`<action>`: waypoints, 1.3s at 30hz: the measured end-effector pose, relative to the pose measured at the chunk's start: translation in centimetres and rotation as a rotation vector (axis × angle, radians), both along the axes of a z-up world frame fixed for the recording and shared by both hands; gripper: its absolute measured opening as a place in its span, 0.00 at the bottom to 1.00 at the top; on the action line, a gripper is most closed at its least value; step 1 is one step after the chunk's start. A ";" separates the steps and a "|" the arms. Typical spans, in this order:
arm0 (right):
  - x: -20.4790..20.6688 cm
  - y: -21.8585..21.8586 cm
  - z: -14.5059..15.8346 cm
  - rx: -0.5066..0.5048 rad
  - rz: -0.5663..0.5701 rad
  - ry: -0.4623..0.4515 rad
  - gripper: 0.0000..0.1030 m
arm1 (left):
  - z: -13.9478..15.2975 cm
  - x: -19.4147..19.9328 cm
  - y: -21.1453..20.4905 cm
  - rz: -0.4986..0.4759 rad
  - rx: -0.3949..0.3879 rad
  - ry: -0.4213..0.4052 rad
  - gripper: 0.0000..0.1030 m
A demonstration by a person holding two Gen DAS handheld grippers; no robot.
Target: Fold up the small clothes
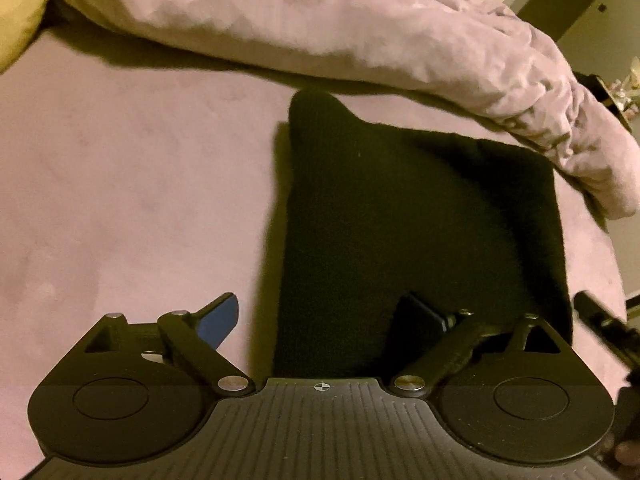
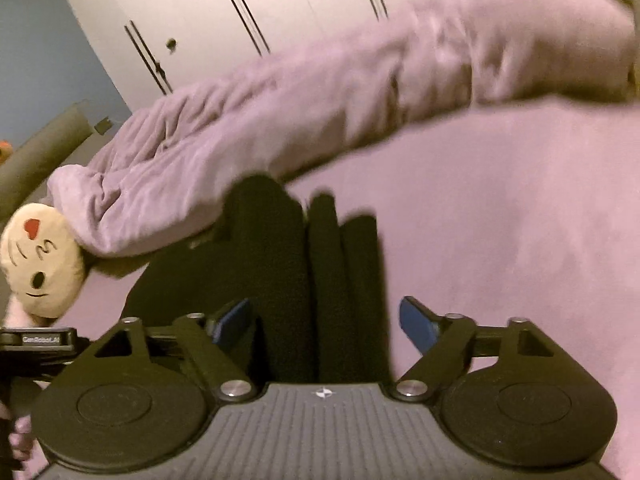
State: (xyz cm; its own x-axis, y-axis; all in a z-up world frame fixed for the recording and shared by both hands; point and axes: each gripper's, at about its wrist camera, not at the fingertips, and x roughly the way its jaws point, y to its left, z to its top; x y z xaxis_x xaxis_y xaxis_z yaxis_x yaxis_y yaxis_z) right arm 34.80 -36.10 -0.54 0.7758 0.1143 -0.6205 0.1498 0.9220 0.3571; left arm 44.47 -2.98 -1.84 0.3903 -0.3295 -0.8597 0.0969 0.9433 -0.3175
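Note:
A small black garment [image 1: 420,220] lies flat on the pink bed sheet [image 1: 120,180], one narrow part reaching toward the far bedding. My left gripper [image 1: 324,316] is open just above its near edge, the left blue pad [image 1: 218,322] over bare sheet and the right pad over the cloth. In the right wrist view the black garment [image 2: 296,272] shows folds or ridges running away from me. My right gripper [image 2: 324,324] is open and straddles its near end, blue pads [image 2: 416,324] on either side. Neither gripper holds anything.
A bunched pink duvet [image 1: 360,28] runs along the far side of the bed, close behind the garment. A round emoji cushion [image 2: 40,260] lies at the left in the right wrist view. White wardrobe doors [image 2: 240,12] stand beyond. The other gripper's body [image 1: 608,328] shows at the right edge.

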 end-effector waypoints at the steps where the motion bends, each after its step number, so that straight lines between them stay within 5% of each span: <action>1: 0.2 0.6 0.4 -0.029 0.012 -0.025 0.83 | 0.1 -0.1 0.1 0.002 0.009 -0.003 0.93; 9: 4.8 7.9 0.4 -0.279 0.113 -0.145 0.86 | -0.3 -0.3 -0.9 0.032 0.038 -0.019 0.97; 14: 6.7 8.0 -3.6 -0.468 0.056 0.010 0.87 | -1.6 0.0 -0.6 0.034 0.001 0.004 1.00; 24: 6.8 4.8 -5.8 -0.393 0.009 0.040 0.96 | -3.2 0.0 -0.1 0.046 -0.066 0.020 1.00; 26: 6.8 5.0 -4.4 -0.377 0.008 0.045 0.96 | -1.7 -0.4 0.0 0.049 -0.030 -0.028 1.00; 29: 5.5 5.6 -2.3 -0.414 -0.006 -0.066 0.95 | 0.4 -0.9 -0.1 0.068 0.073 -0.160 1.00; 32: 4.7 6.7 -1.7 -0.447 0.026 -0.160 0.82 | 0.7 -0.5 -0.5 0.082 0.091 -0.205 1.00; 35: 5.6 8.0 -3.2 -0.484 0.111 -0.117 0.55 | -0.9 0.0 -1.3 0.090 0.084 -0.149 1.00; 39: 5.9 8.2 -5.9 -0.562 0.133 -0.094 0.54 | -2.8 -0.5 -1.3 0.118 0.039 -0.173 1.00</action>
State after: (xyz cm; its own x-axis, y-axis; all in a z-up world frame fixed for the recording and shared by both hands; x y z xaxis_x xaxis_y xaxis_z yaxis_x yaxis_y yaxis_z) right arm 40.69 -27.89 -6.46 0.8322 -0.1118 -0.5431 0.0108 0.9826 -0.1857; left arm 43.97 -4.27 -4.66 0.5673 -0.2408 -0.7875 0.0353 0.9625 -0.2689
